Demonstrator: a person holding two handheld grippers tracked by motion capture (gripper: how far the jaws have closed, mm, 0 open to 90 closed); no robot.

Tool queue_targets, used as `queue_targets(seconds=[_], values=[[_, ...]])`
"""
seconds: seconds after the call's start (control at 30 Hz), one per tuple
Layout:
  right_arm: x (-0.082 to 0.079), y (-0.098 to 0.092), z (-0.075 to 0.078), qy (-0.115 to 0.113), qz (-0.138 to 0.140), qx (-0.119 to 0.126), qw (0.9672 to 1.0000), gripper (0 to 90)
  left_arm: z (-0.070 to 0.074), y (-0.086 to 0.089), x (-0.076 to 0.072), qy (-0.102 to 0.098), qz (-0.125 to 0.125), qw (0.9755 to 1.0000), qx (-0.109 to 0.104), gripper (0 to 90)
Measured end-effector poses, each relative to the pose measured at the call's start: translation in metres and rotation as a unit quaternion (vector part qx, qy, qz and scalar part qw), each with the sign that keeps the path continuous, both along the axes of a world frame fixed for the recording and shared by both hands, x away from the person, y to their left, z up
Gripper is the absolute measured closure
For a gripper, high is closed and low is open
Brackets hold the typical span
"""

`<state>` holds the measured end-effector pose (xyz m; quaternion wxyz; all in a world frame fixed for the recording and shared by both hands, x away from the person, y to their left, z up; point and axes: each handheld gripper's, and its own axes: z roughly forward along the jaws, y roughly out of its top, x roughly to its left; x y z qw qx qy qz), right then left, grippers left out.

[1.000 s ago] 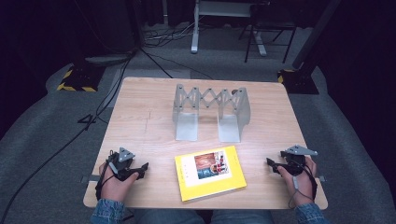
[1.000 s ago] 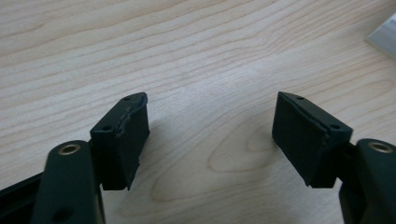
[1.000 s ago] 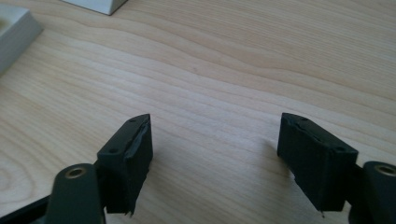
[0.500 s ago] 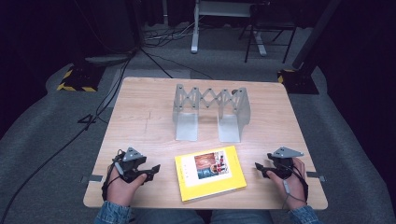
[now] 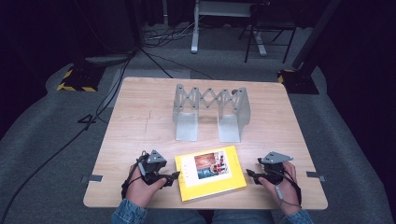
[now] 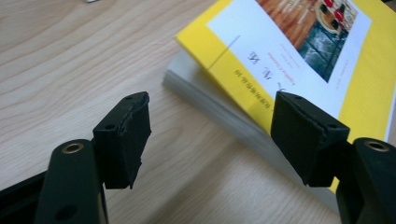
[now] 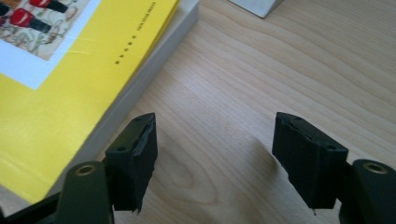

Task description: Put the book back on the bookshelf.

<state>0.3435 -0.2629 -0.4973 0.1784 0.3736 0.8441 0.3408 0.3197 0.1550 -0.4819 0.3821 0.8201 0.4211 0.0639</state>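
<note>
From above, a yellow book [image 5: 210,172] lies flat near the front edge of the wooden desk [image 5: 140,116]. Behind it stands a grey metal rack [image 5: 210,112] with a zigzag middle, well apart from the book. The left gripper [image 5: 173,176] is now just beside the book's left edge. A second ago it was farther out, near the left side of the desk. The right gripper [image 5: 248,173] has also come in and now sits near the book's right edge. Both hands rest low on the desk.

In the left gripper view, the two black jaws stand wide apart. They closed a little and have just opened again. One corner of the book [image 6: 299,60] reaches in between them, but the pads do not press on it. The cover lifts a bit off the white pages at that corner.

In the right gripper view, the jaws are open too, with bare desk [image 7: 280,70] between them. The book [image 7: 70,84] lies just beside the left jaw.
</note>
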Motion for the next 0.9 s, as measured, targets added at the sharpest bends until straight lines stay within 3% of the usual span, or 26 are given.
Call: queue_targets(seconds=[0.1,0.23,0.37,0.43,0.57,0.67,0.77,0.9], values=[[-0.002,0.004,0.001,0.004,0.009,-0.001,1.0,32.3,-0.002,-0.007,0.001,0.0,-0.012,0.9999,0.006,29.2],[-0.005,0.008,0.0,0.011,0.018,0.009,0.9997,32.3,-0.006,-0.011,0.004,0.004,-0.01,0.9999,0.007,28.1],[-0.006,0.009,-0.001,0.013,0.012,0.015,0.9997,32.1,-0.009,-0.013,0.005,0.011,-0.009,0.9999,-0.001,28.7],[-0.007,0.01,-0.001,0.012,0.01,0.016,0.9998,33.8,-0.01,-0.017,0.006,0.021,-0.021,0.9995,-0.013,31.6],[-0.008,0.01,-0.001,0.01,0.01,0.017,0.9998,35.5,-0.01,-0.02,0.005,0.022,-0.021,0.9995,-0.01,31.9],[-0.009,0.01,-0.002,0.009,0.01,0.017,0.9998,35.6,-0.009,-0.021,0.004,0.018,-0.021,0.9996,-0.006,35.6],[-0.009,0.01,-0.002,0.008,0.008,0.019,0.9997,35.6,-0.003,-0.025,0.001,-0.001,-0.031,0.9995,0.007,40.2],[-0.009,0.01,-0.002,0.006,0.008,0.021,0.9997,35.6,0.0,-0.025,-0.001,-0.011,-0.042,0.999,-0.011,44.2]])
